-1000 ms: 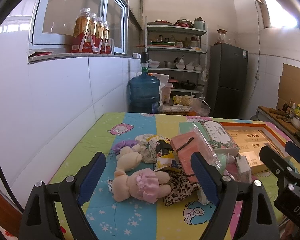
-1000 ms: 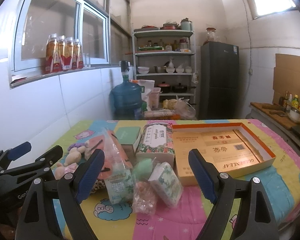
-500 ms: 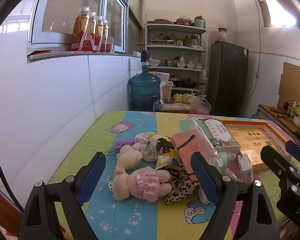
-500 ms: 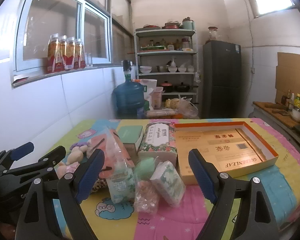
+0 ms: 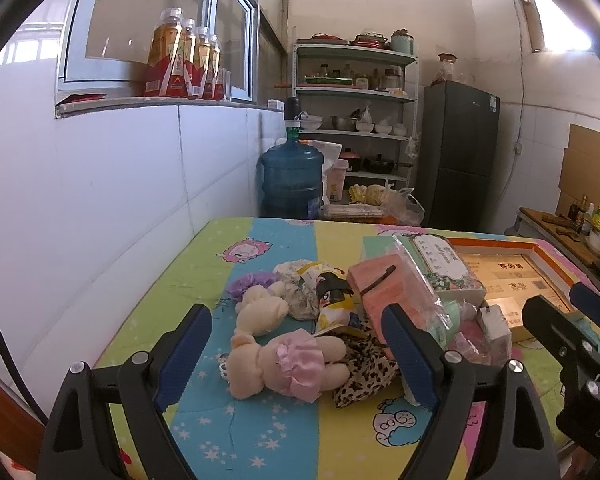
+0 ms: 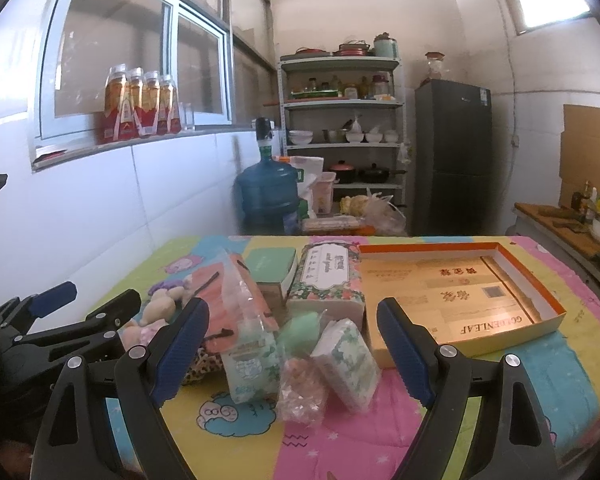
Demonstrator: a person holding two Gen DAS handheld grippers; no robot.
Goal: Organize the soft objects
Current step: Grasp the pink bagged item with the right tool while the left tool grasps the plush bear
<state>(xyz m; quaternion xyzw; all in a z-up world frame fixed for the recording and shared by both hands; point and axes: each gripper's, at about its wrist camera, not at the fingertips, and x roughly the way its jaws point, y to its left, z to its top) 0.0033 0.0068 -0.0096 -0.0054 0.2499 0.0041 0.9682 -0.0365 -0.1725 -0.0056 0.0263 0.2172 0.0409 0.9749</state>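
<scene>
Hovering above the near edge of the desk, the left gripper stands with jaws wide and nothing between them. Just beyond its fingers lies a cream plush bear in a pink frilled skirt, on its side on the blue stripe of the cartoon-print cloth. Touching the bear on the right: a leopard-print fabric piece. Behind it: a second cream plush toy, a purple frilly cloth item, a yellow printed snack packet, and a salmon-pink pack in clear wrap.

The right gripper hovers likewise, jaws wide and empty, above the near edge. Between its fingers in view: a clear bag of green-printed tissue, a crinkled clear bag of pinkish contents, and a small floral-print tissue pack. Behind these: a pale green soft lump, a floral-patterned tissue box, and a green-topped box. Toward the right edge of the desk: an open shallow orange-rimmed cardboard box, touching the floral box.
</scene>
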